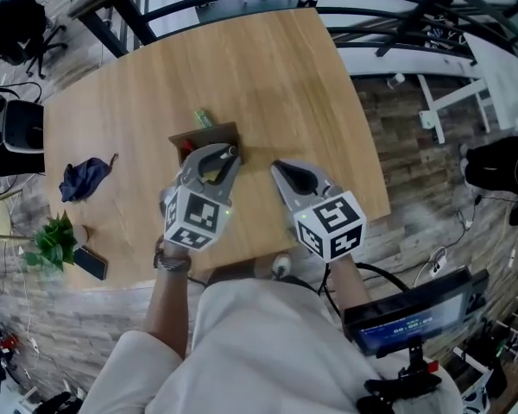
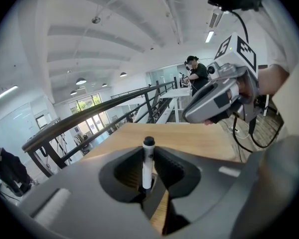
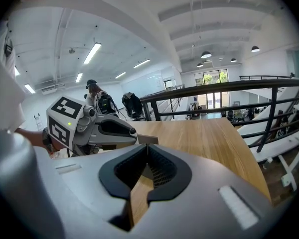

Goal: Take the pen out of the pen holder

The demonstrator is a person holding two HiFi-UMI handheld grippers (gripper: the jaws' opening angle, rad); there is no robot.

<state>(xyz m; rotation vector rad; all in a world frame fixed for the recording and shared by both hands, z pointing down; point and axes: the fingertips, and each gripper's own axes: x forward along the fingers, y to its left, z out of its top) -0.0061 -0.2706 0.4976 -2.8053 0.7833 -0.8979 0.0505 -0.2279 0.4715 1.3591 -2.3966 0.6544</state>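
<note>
Pinching a slim white pen with a black cap [image 2: 147, 171], the left gripper [image 2: 148, 151] could let it swivel loose; the right gripper [image 3: 147, 146] is closed, empty.

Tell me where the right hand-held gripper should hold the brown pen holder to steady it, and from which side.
Probably its right wall, coming from the right. The pen holder is an open box with straight walls that jaws can pinch, and the left hand-held gripper, shut on the white pen, covers its near side. The right hand-held gripper is shut: open it first.
</note>
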